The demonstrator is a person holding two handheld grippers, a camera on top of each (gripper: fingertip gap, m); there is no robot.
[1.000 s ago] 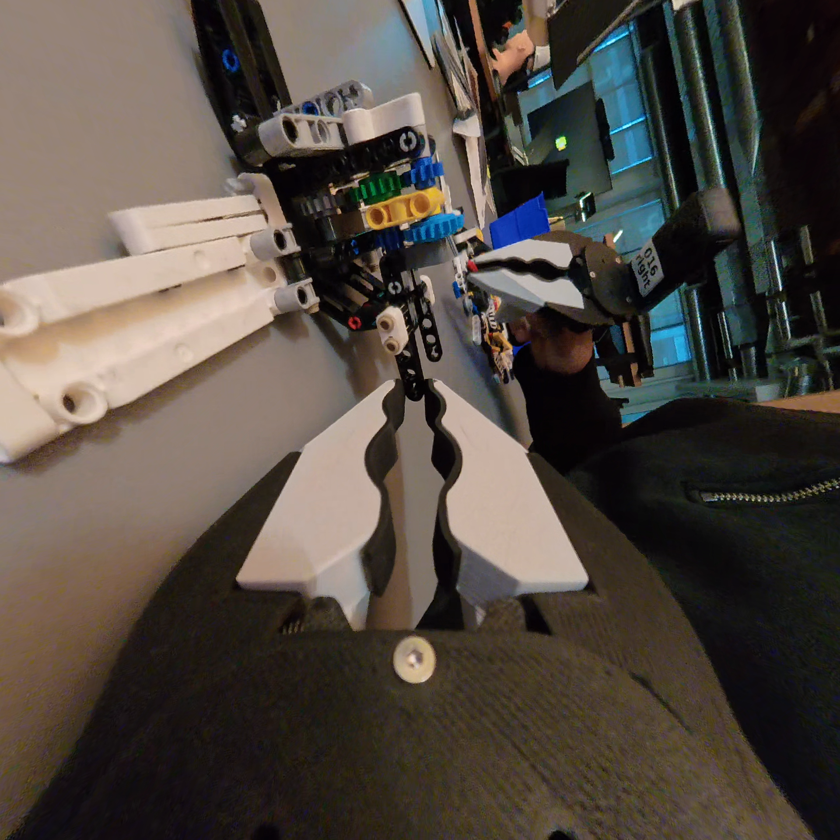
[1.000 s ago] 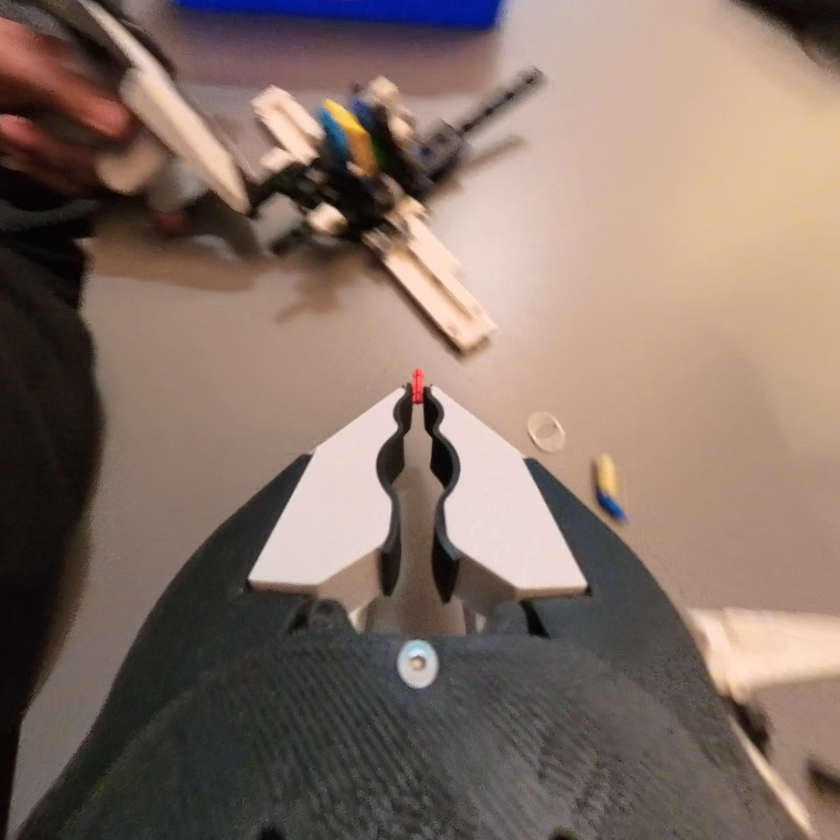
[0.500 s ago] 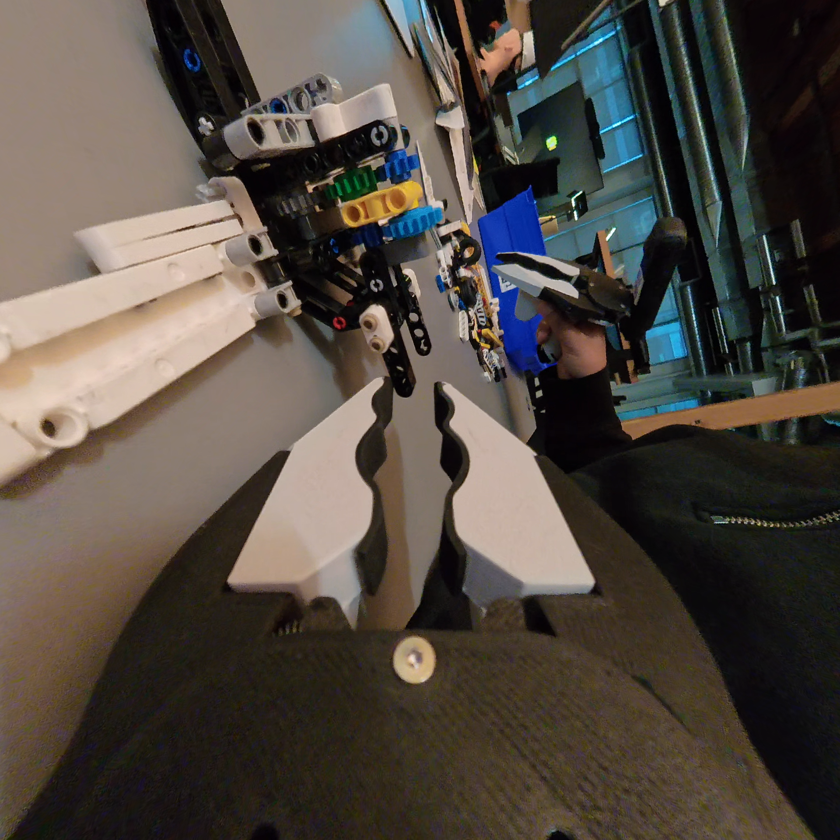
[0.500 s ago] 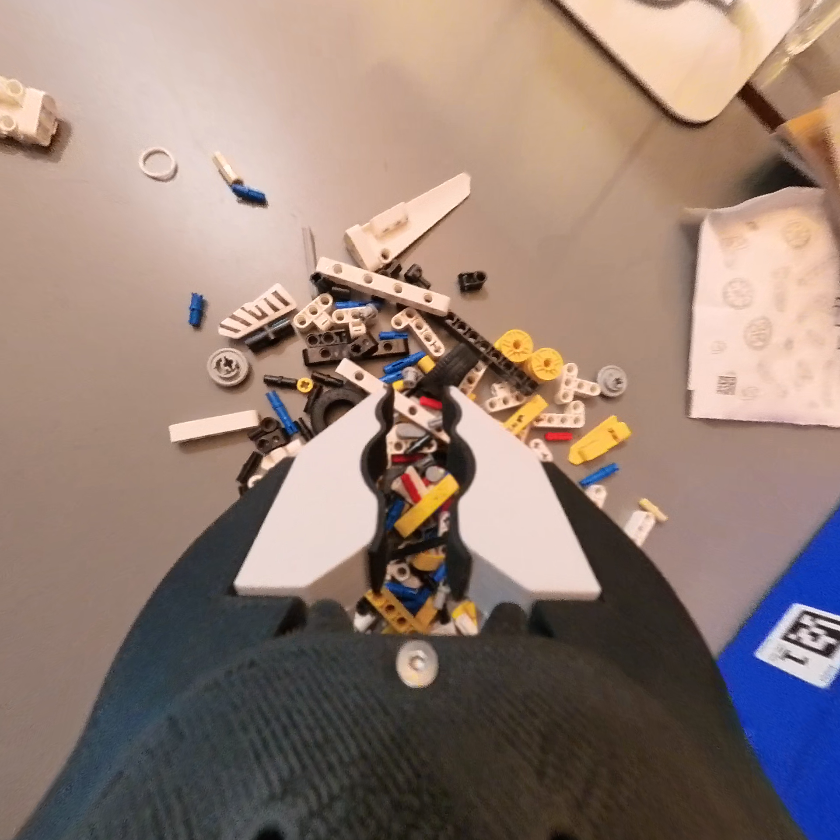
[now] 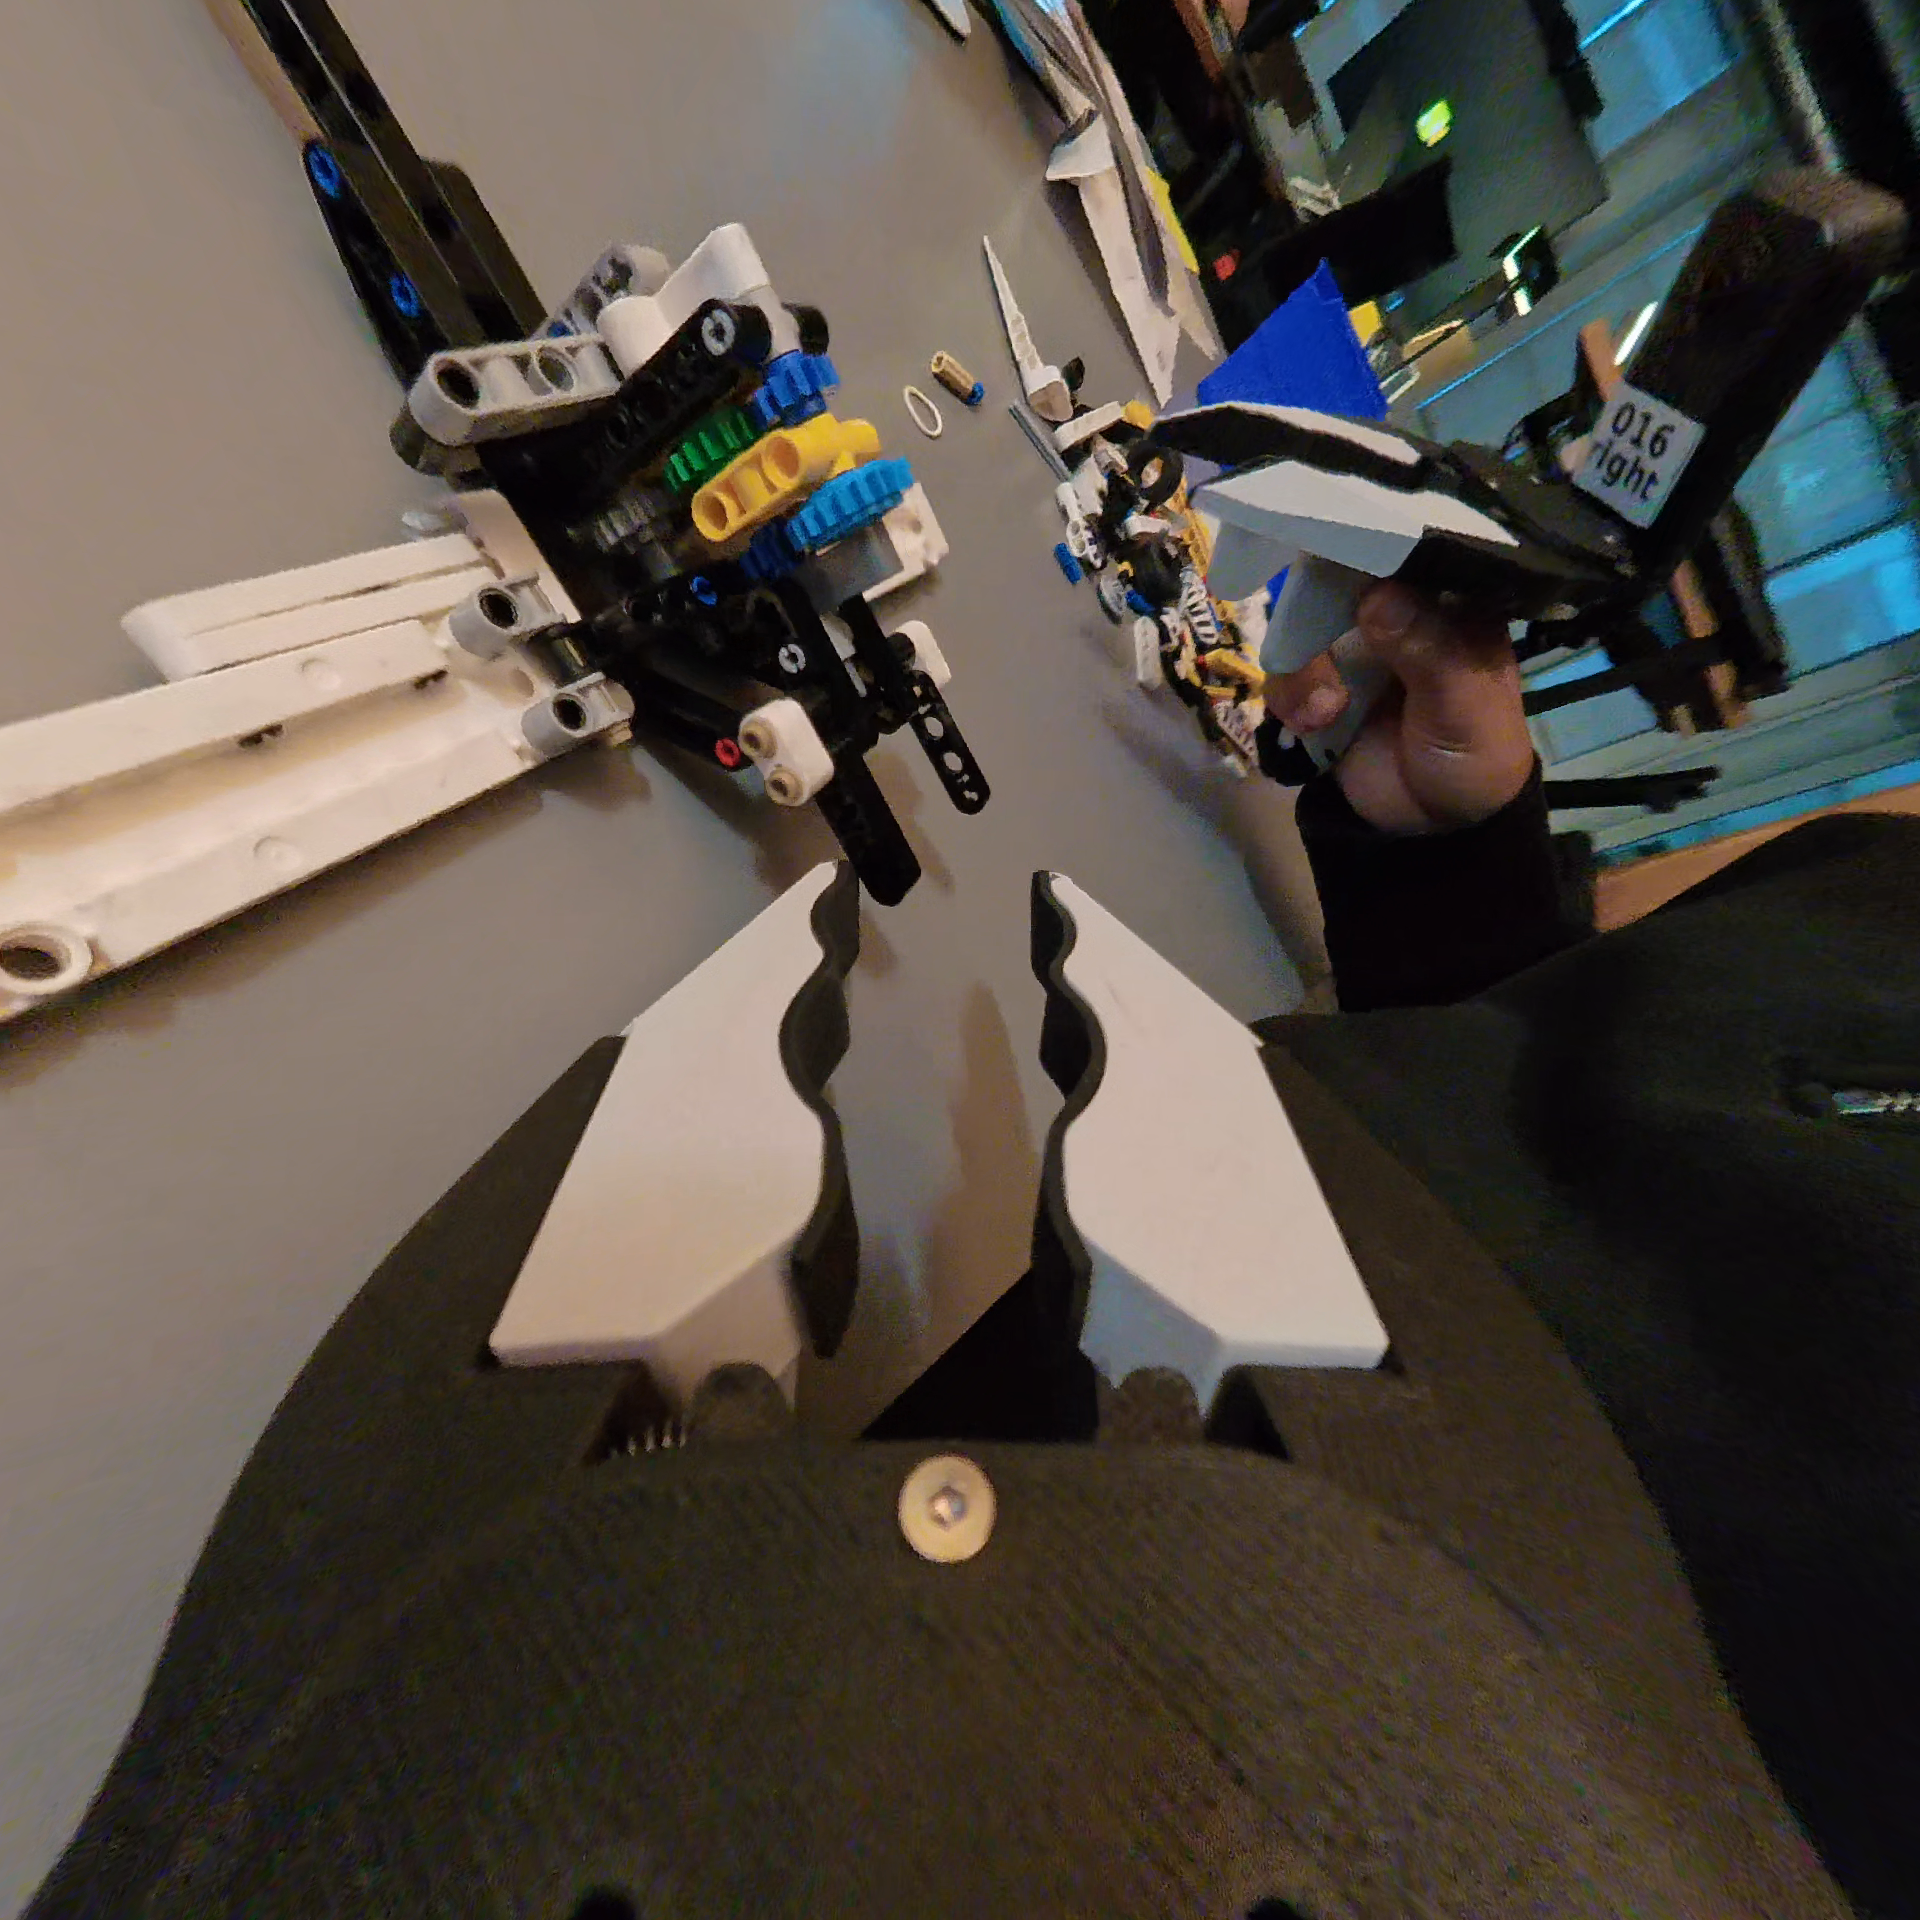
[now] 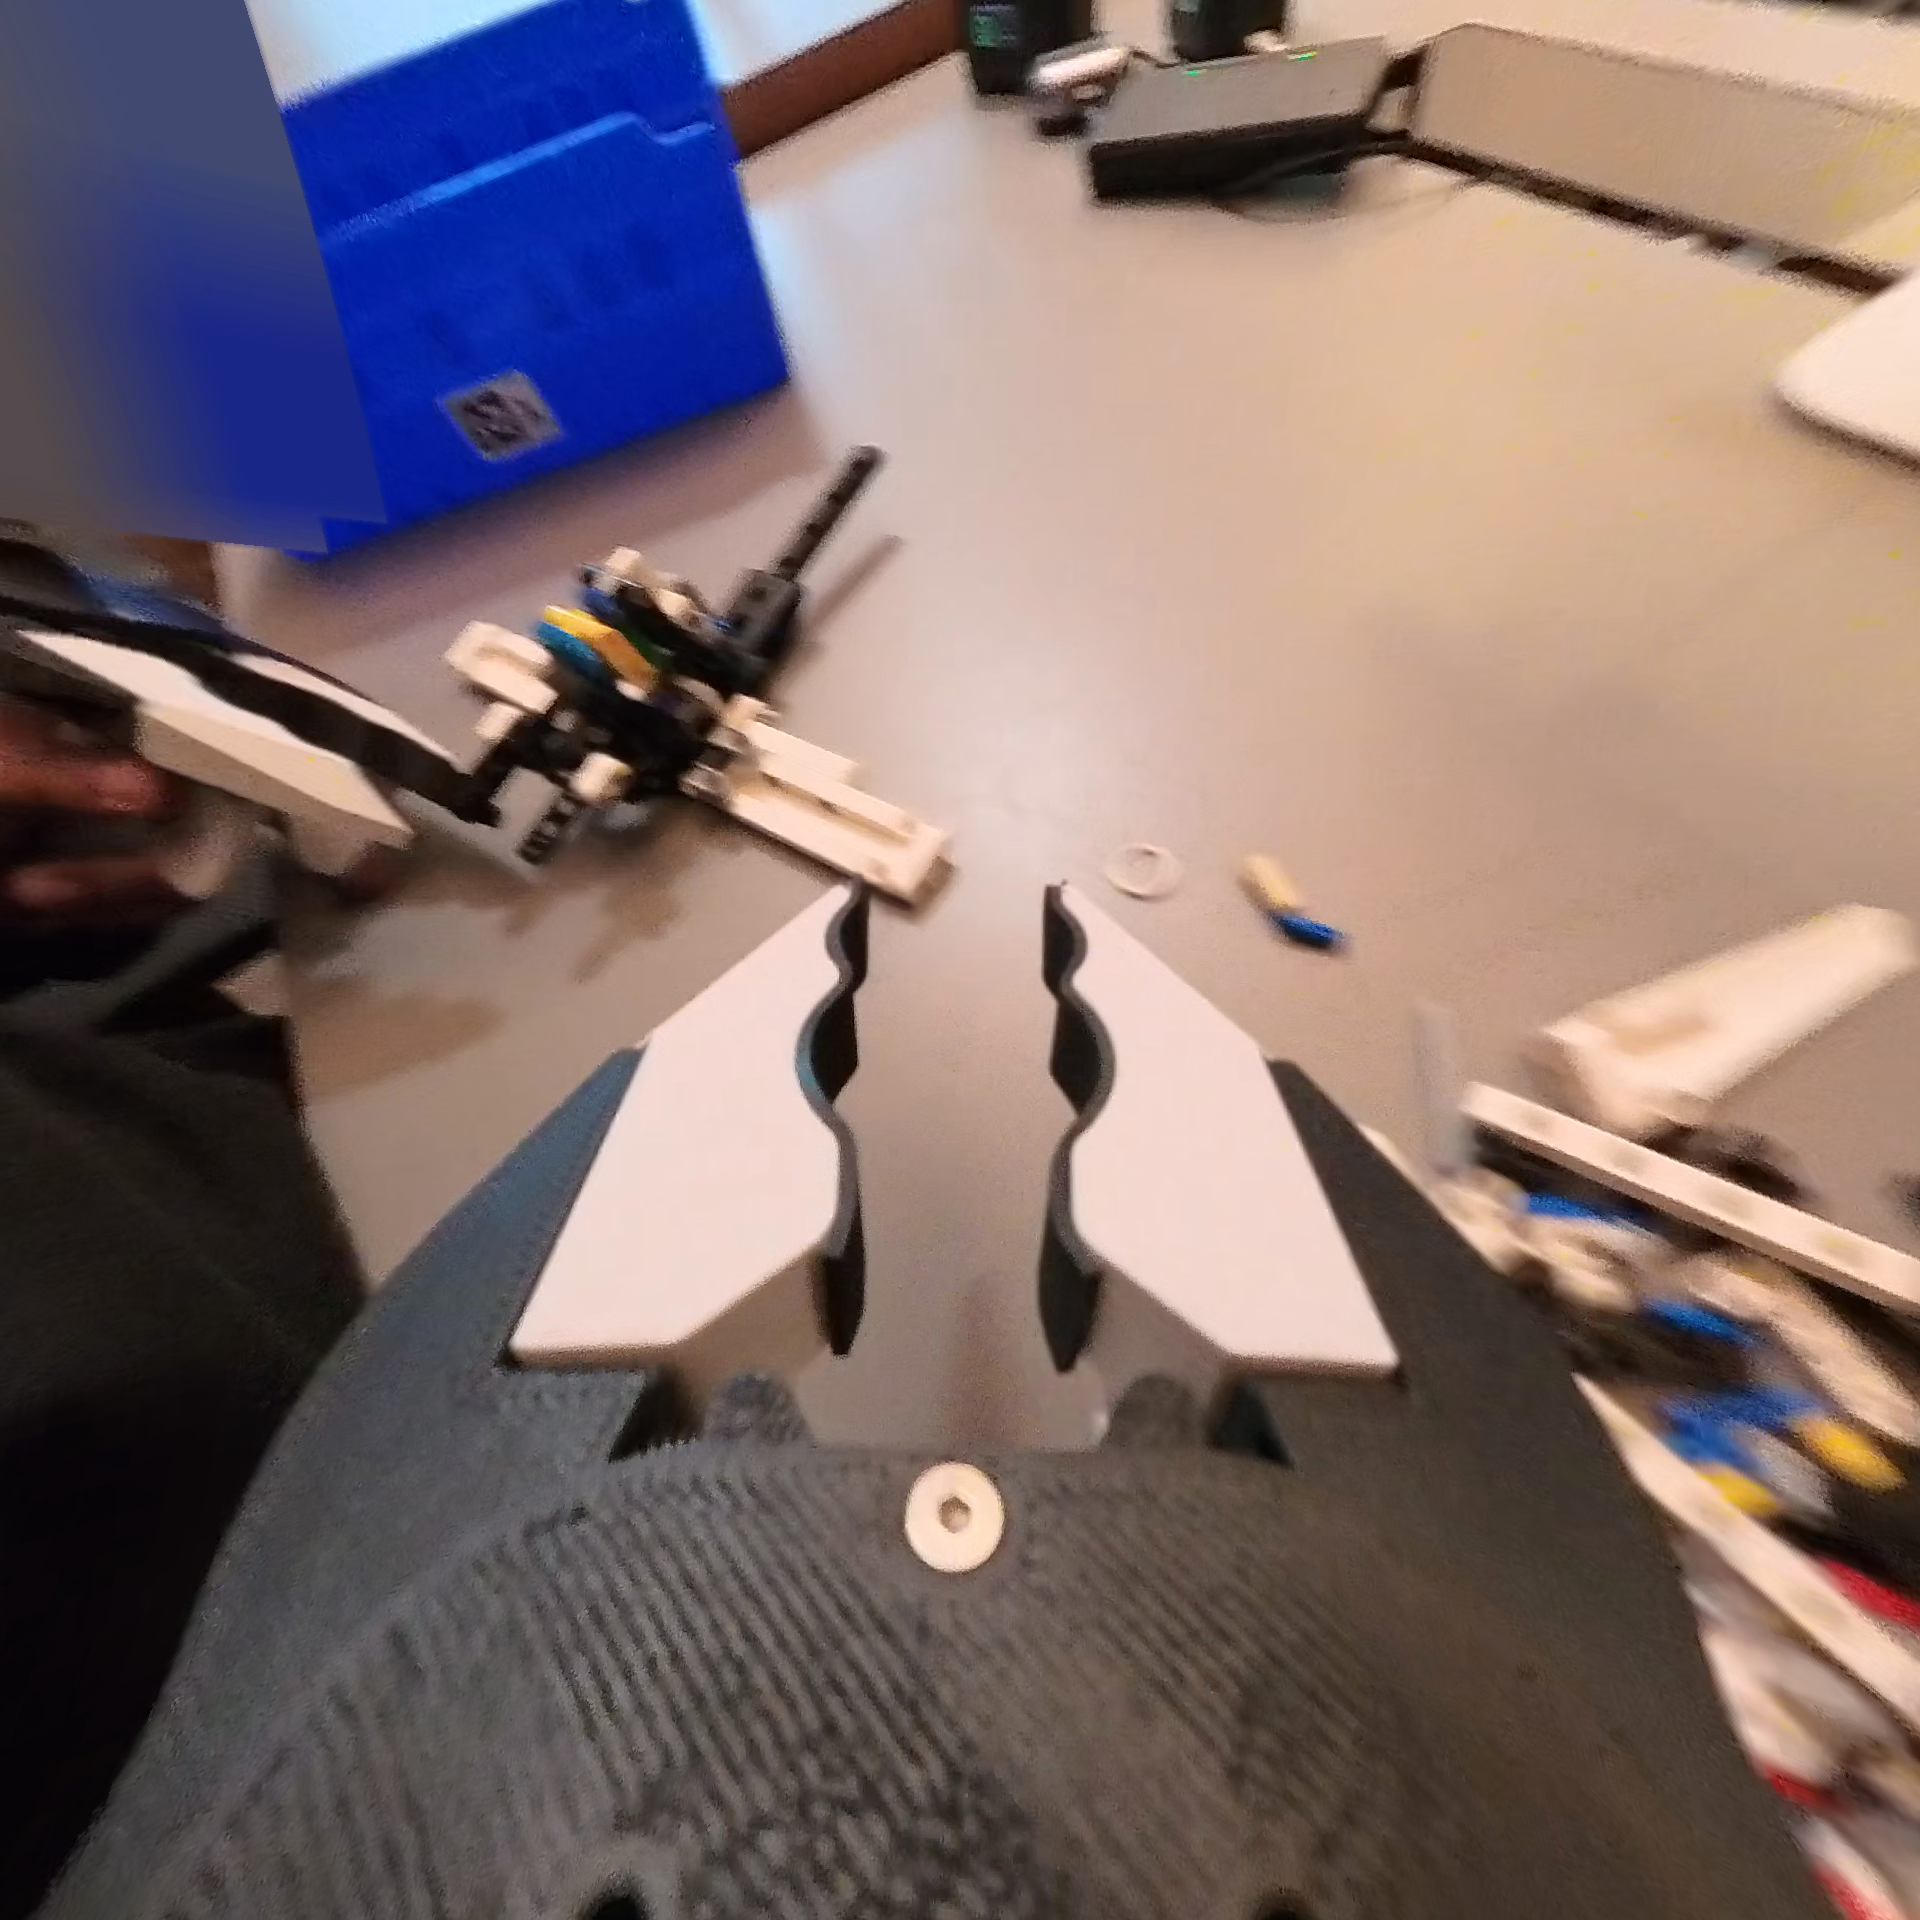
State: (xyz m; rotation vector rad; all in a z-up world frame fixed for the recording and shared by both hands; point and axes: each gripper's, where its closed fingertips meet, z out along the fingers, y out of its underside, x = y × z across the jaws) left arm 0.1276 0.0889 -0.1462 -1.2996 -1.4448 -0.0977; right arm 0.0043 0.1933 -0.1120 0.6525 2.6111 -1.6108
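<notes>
Gaping bare, the left gripper sits just beside the model's black beam. The right gripper gapes bare too, over the table near a ring.

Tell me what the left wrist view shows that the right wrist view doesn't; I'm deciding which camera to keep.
Only the left wrist view: crisp gears on the brick assembly, and the hand gripping the right claw.

Only the right wrist view: the blue bin, black electronics on the far table edge, and the left claw from outside.

Both: the assembly, white ring, loose-parts pile, grey table, and each view's own claw open and empty.
</notes>
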